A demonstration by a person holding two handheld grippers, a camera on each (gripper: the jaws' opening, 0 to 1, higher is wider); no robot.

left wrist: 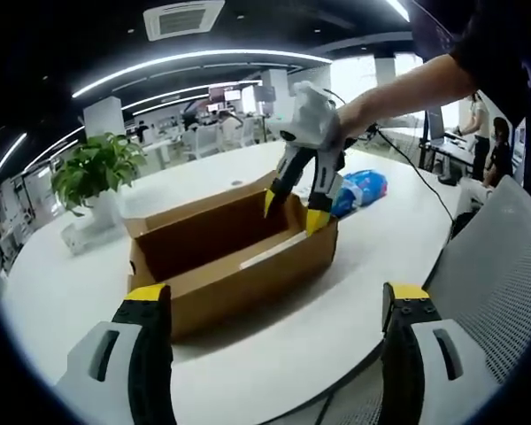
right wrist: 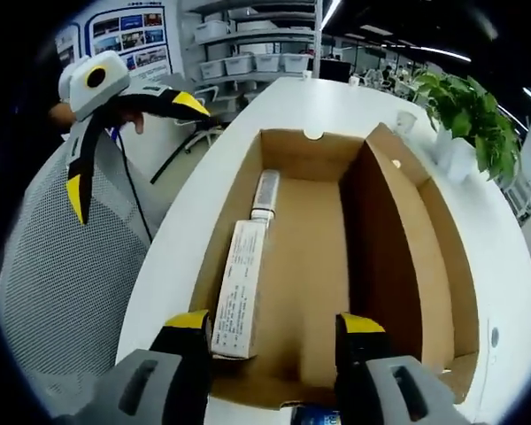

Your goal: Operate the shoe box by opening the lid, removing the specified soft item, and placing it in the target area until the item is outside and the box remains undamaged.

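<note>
The brown shoe box (left wrist: pixel 221 266) stands on the white table with its lid folded up along the far side. My right gripper (left wrist: pixel 294 212), held by a gloved hand, hangs open over the box's right end with nothing between its jaws. A blue soft item (left wrist: pixel 358 190) lies on the table just beyond that end. My left gripper (left wrist: pixel 276 294) is open, short of the box's near wall. The right gripper view looks down into the box (right wrist: pixel 323 257) past my right gripper (right wrist: pixel 274 323): a long white carton (right wrist: pixel 239 288) and a small tube (right wrist: pixel 265 195) lie along one wall. The left gripper (right wrist: pixel 133 150) hangs open beside the table.
A potted plant (left wrist: pixel 97 173) stands on the table (left wrist: pixel 354 292) behind the box's left end, with a white cup near it. A grey mesh chair (left wrist: pixel 504 274) sits at the table's near edge. A black cable runs across the table at right. People stand at the far right.
</note>
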